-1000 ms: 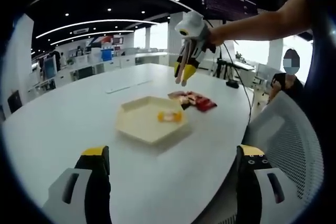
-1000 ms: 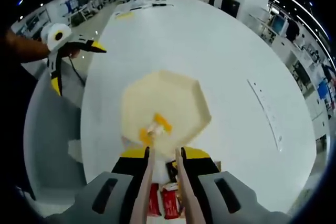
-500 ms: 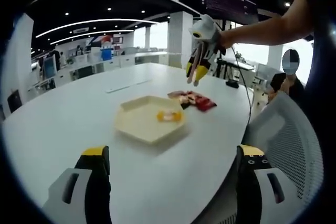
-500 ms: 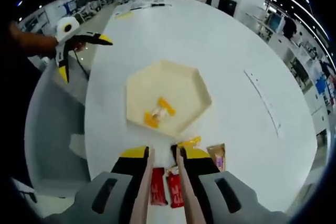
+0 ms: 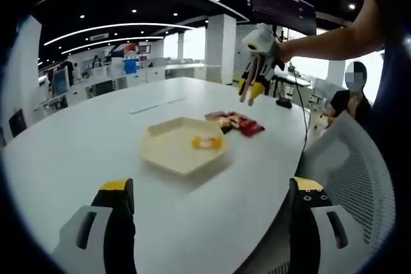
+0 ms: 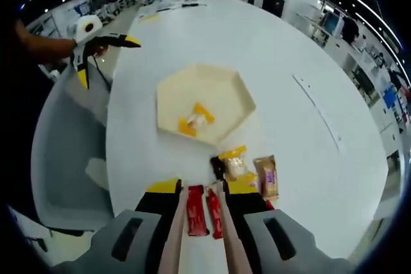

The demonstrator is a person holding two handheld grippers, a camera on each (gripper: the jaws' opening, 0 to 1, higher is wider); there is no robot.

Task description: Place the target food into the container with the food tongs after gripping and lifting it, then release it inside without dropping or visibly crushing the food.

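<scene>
Yellow-tipped jaws of the left gripper (image 5: 209,203) stand wide apart at the bottom of the left gripper view, released and holding nothing, low over the near edge of the white table (image 5: 83,152). Ahead of those jaws a cream hexagonal tray (image 5: 168,149) is seen, and in it lies a yellow-wrapped snack (image 5: 207,141), so one piece of food is judged to be already placed. Just beyond the tray a small heap of wrapped snacks (image 5: 236,122) lies on the table. Above and beyond that heap the right gripper (image 5: 252,88) is held in the air by a person's arm.

From the right gripper view, a pair of pale food tongs (image 6: 200,239) is seen clamped between the jaws of the right gripper, whose jaws are closed on the tongs. The tong arms lie close together with nothing between their tips. Directly beneath the tips two red snack bars (image 6: 204,210) are found, with a yellow packet (image 6: 235,162) and a tan packet (image 6: 267,178) just past them to the right. Farther ahead sits the tray with the placed snack.

The step in hand is judged to be the approach to another snack. The next move calls for the tongs to be lowered, opened around one packet, and closed gently so that nothing is crushed.
</scene>
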